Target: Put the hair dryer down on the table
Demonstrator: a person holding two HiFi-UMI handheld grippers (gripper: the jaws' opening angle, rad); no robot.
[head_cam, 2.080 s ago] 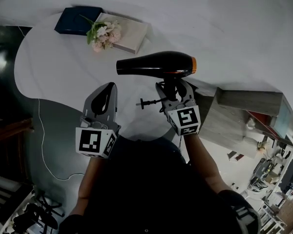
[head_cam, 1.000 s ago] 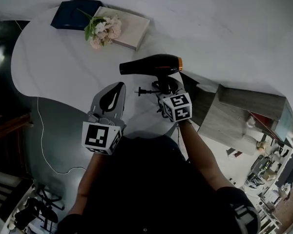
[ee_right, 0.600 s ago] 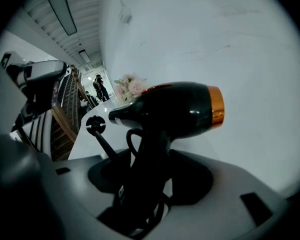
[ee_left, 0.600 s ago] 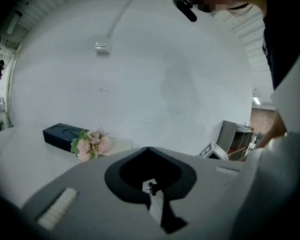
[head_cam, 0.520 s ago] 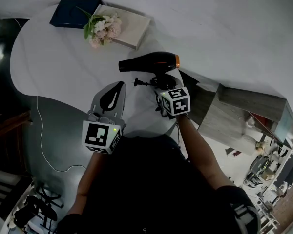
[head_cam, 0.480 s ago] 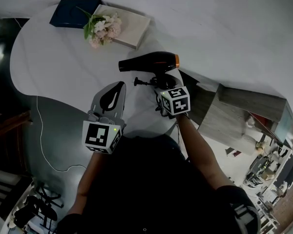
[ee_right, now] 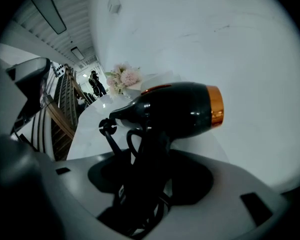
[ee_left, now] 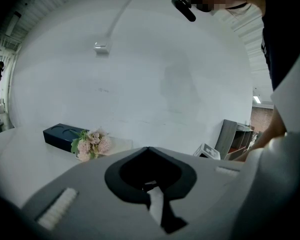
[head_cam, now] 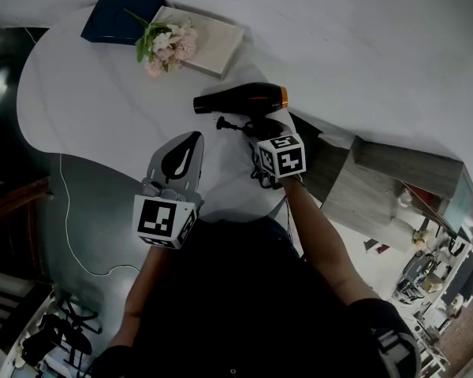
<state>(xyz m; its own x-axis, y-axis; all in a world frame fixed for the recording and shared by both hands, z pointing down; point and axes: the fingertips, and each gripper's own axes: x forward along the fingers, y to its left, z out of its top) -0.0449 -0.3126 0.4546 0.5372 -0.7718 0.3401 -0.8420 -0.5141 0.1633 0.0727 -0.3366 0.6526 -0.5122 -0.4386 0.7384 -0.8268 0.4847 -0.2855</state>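
The black hair dryer [head_cam: 240,98] with an orange ring at its back points its nozzle left, above the white table [head_cam: 87,109] near its right edge. My right gripper [head_cam: 262,128] is shut on its handle from below. In the right gripper view the hair dryer [ee_right: 180,111] stands upright between the jaws, with its coiled cord and plug [ee_right: 106,126] hanging beside the handle. Whether it touches the tabletop I cannot tell. My left gripper [head_cam: 191,138] hangs to the left of it, nearer to me, shut and holding nothing; its tips [ee_left: 149,151] point toward the far wall.
At the table's far side lie a navy box [head_cam: 118,24], a beige book [head_cam: 209,50] and a pink flower bunch [head_cam: 167,50]. A grey cabinet [head_cam: 394,172] stands right of the table. A white cable [head_cam: 67,227] runs over the dark floor at left.
My right gripper has carried the hair dryer away from me and down toward the table. The left gripper has hardly moved.
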